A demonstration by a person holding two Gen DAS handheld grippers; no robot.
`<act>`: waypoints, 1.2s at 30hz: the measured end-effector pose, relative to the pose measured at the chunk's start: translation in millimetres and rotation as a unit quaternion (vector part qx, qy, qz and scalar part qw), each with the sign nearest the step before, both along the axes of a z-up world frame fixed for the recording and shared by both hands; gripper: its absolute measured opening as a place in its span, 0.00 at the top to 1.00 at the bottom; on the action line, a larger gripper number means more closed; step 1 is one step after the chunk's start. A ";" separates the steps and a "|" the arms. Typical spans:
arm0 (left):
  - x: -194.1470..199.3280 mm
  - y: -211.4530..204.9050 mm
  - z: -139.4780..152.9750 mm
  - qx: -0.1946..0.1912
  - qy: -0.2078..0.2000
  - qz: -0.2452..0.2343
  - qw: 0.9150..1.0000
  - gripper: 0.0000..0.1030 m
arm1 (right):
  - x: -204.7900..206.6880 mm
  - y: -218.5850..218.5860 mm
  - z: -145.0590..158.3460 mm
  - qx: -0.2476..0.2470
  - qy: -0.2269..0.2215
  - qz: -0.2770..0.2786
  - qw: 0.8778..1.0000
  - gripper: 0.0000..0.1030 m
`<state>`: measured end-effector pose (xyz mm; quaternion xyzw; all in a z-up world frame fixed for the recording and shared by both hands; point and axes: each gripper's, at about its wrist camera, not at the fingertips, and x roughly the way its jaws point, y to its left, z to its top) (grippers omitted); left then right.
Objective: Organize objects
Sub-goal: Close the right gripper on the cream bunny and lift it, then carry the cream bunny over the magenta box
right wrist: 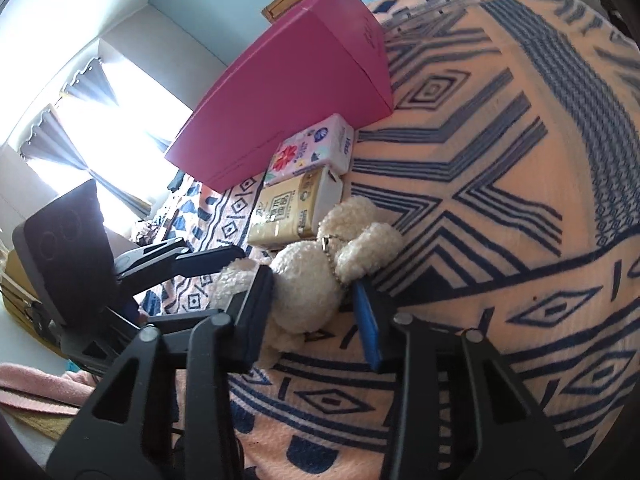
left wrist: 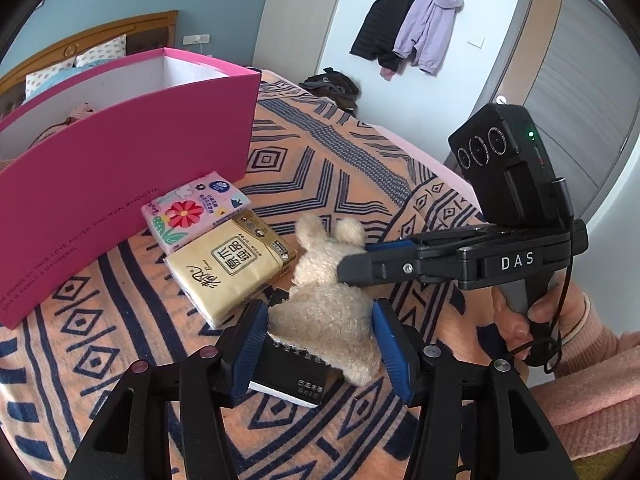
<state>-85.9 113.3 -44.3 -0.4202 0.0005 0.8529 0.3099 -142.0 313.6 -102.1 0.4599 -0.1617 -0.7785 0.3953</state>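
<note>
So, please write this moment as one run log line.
left claw: open around plush toy | right claw: open around toy | pink box: toy not inside

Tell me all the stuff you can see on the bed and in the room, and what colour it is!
plush toy: one, cream, on the blanket between both claws
black packet: one, black, partly under the plush toy
yellow tissue pack: one, pale yellow, beside the plush toy
flowery tissue pack: one, pink with a red flower, against the pink box
pink box: one, pink outside, white inside, open top, on the bed
blanket: one, orange with navy pattern
jackets: two, black and lilac, hanging on the wall
left claw: open around the plush toy
right claw: open around the plush toy
</note>
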 end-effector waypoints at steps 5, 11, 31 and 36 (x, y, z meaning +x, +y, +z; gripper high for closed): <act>-5.2 -8.0 1.3 0.036 -0.023 -0.003 0.999 0.45 | 3.2 -2.1 13.5 0.005 0.030 0.002 1.000 0.65; -1.9 -10.2 8.9 0.044 -0.014 -0.006 0.999 0.45 | 2.0 -6.8 30.0 0.011 0.062 0.002 0.998 0.65; -14.6 -25.9 20.3 0.062 -0.007 0.024 0.998 0.49 | -4.0 -43.5 63.7 0.013 0.127 0.046 0.991 0.71; -18.1 -29.3 23.2 0.067 -0.003 0.033 0.997 0.50 | -5.6 -49.4 69.3 0.007 0.134 0.050 0.990 0.72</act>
